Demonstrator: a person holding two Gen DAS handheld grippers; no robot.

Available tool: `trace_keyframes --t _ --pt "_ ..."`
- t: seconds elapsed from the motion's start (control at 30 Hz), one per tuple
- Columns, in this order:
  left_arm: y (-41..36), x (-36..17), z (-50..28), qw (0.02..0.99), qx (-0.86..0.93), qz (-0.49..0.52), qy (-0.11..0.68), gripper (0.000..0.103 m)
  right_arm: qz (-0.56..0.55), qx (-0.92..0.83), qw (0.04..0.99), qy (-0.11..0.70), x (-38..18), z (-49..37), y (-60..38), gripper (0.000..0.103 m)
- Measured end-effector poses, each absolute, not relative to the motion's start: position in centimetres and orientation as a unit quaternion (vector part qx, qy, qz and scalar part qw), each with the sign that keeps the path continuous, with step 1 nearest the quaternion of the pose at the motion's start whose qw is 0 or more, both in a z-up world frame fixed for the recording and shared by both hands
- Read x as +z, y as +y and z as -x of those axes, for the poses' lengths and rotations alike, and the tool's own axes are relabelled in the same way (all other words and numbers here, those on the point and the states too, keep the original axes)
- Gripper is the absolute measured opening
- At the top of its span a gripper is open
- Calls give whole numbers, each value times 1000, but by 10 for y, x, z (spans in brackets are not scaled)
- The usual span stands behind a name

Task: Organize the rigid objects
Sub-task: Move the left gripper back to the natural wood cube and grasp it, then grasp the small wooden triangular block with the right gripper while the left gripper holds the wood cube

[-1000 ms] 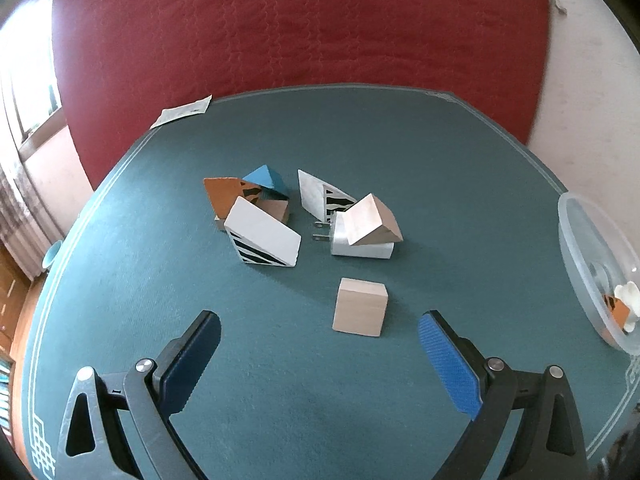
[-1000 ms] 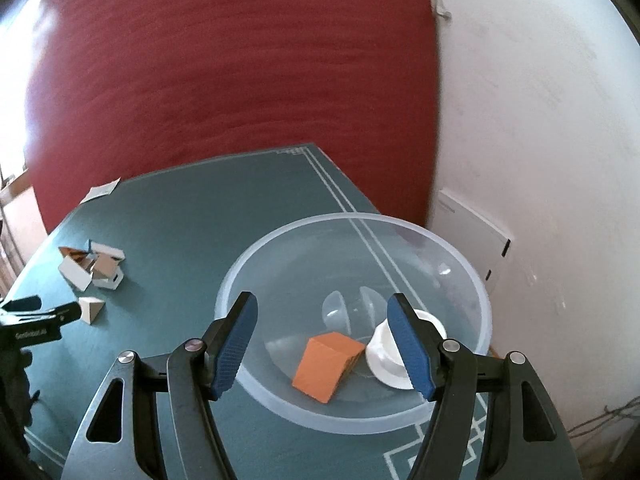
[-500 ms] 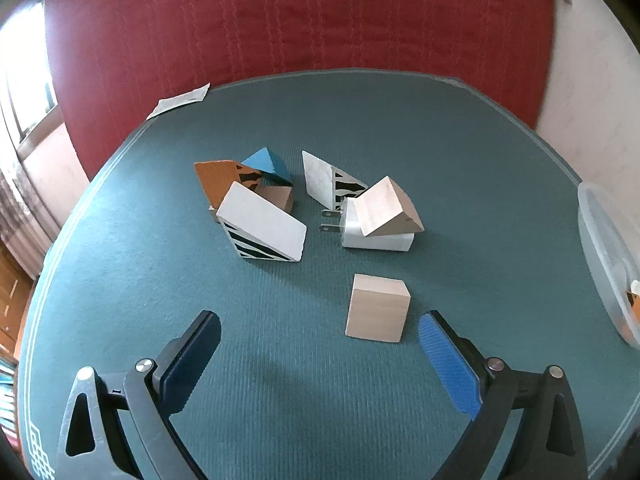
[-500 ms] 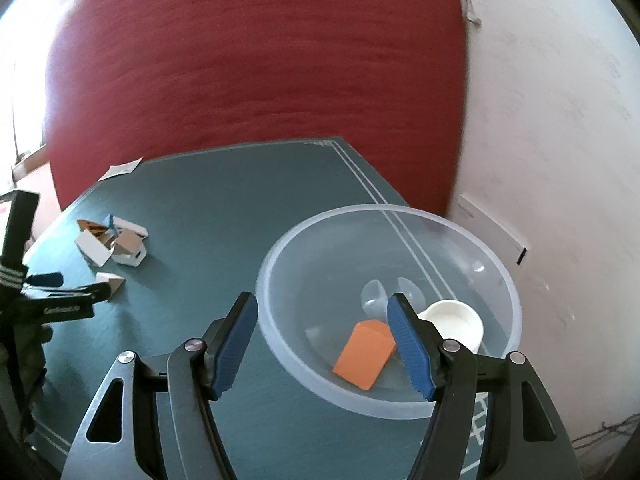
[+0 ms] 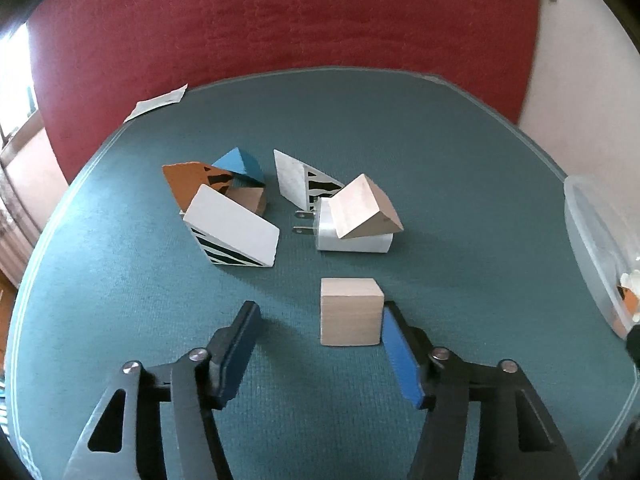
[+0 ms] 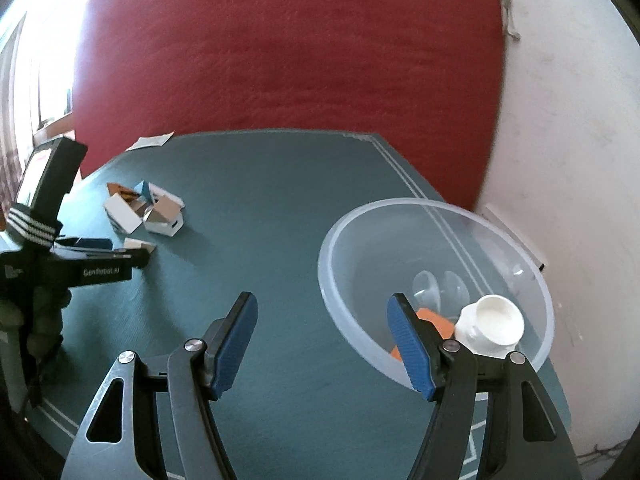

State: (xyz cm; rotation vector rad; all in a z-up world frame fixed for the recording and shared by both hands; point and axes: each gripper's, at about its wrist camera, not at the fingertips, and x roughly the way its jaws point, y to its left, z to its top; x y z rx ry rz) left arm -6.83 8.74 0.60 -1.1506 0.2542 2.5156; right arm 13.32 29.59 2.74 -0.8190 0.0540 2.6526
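Note:
A plain wooden cube (image 5: 350, 312) sits on the green table between the jaws of my open left gripper (image 5: 318, 316); the right finger (image 5: 400, 356) is close beside it. Behind it lie a white striped wedge (image 5: 230, 228), an orange wedge (image 5: 184, 184), a blue block (image 5: 239, 163), another striped wedge (image 5: 304, 184) and a wooden wedge (image 5: 362, 208) on a white plug adapter (image 5: 352, 240). My right gripper (image 6: 322, 332) is open and empty, left of the clear bowl (image 6: 400, 216), which holds an orange block (image 6: 434, 320) and a white cup (image 6: 492, 322).
A paper slip (image 5: 158, 100) lies at the table's far left edge. A red cloth (image 5: 280, 16) hangs behind the table, with a white wall to the right. The bowl's rim (image 5: 580, 216) shows at the right edge of the left wrist view.
My left gripper has moved forward and down around the wooden cube, and its jaws have narrowed. My right gripper has swung left, away from over the bowl.

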Motion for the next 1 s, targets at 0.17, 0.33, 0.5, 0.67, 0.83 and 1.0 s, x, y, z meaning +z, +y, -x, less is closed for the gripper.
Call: trace_keyframes --t 0.17,0.33,0.5,0.67,0.83,1.0 --pt "84 7 70 196 891 400 86 37 297 939 174 16 25 -131 291 69" --pt "76 9 77 214 888 403 63 31 300 940 162 7 22 -129 282 69" --pt "66 11 75 207 891 398 64 31 310 940 144 14 20 -125 279 69" --pt "55 14 66 198 894 397 69 31 327 937 109 52 24 -109 285 69" --pt "47 17 58 191 897 391 75 31 346 932 54 91 26 -85 283 69" --pt "39 19 50 194 899 384 82 31 347 933 9 97 32 -55 272 69"
